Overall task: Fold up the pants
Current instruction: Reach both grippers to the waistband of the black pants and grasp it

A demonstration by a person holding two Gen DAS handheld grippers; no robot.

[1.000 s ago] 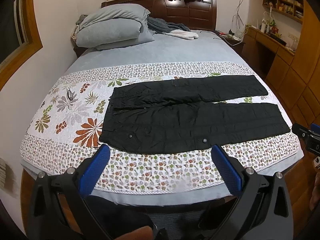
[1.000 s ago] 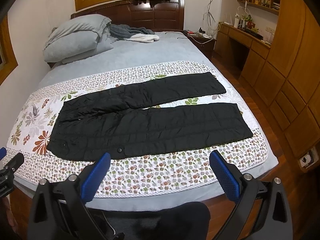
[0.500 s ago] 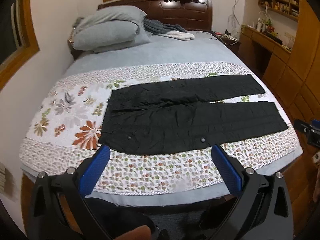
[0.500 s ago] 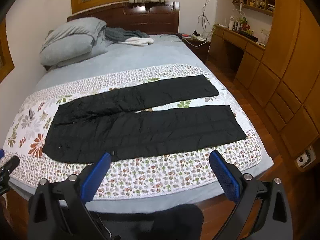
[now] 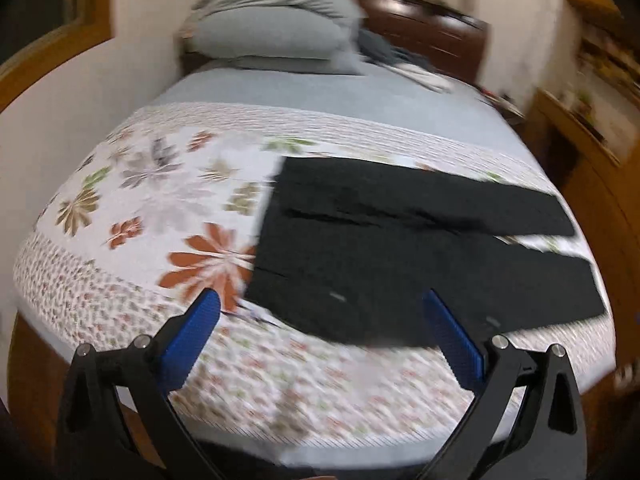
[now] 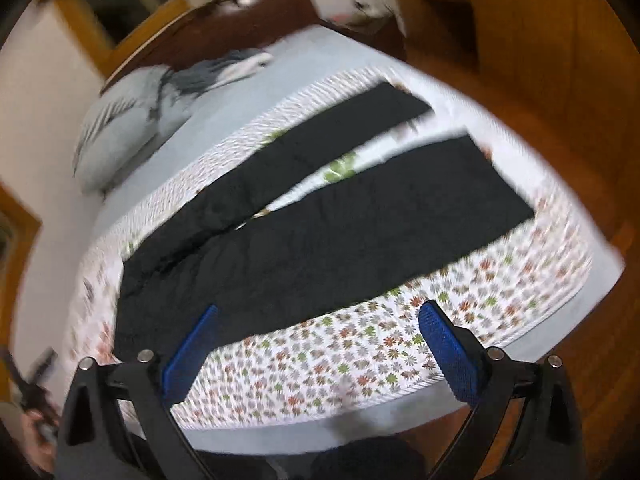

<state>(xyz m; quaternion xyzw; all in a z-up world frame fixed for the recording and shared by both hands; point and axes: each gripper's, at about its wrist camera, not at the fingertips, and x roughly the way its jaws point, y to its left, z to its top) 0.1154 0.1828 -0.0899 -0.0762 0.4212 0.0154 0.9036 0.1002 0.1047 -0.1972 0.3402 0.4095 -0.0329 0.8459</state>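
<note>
Black pants [image 5: 400,256] lie flat on the floral bedspread, waist to the left and both legs stretched to the right, slightly apart. In the right wrist view the same pants [image 6: 320,232] run diagonally across the bed. My left gripper [image 5: 320,316] hovers open near the front edge of the bed, level with the waist end, nothing between its blue pads. My right gripper [image 6: 318,328] is open too, above the front edge near the middle of the near leg. Both views are motion-blurred.
Grey pillows [image 5: 276,36] and rumpled grey clothing [image 6: 224,70] lie by the dark wooden headboard [image 5: 436,36]. Wooden cabinets [image 5: 592,152] stand right of the bed. Wood floor [image 6: 560,128] surrounds the bed. A hand [image 6: 36,432] with the other gripper shows at lower left.
Both grippers have swung: the left view has turned left and tilted toward the waist end, the right view has rolled so the bed looks slanted. The pants have not moved.
</note>
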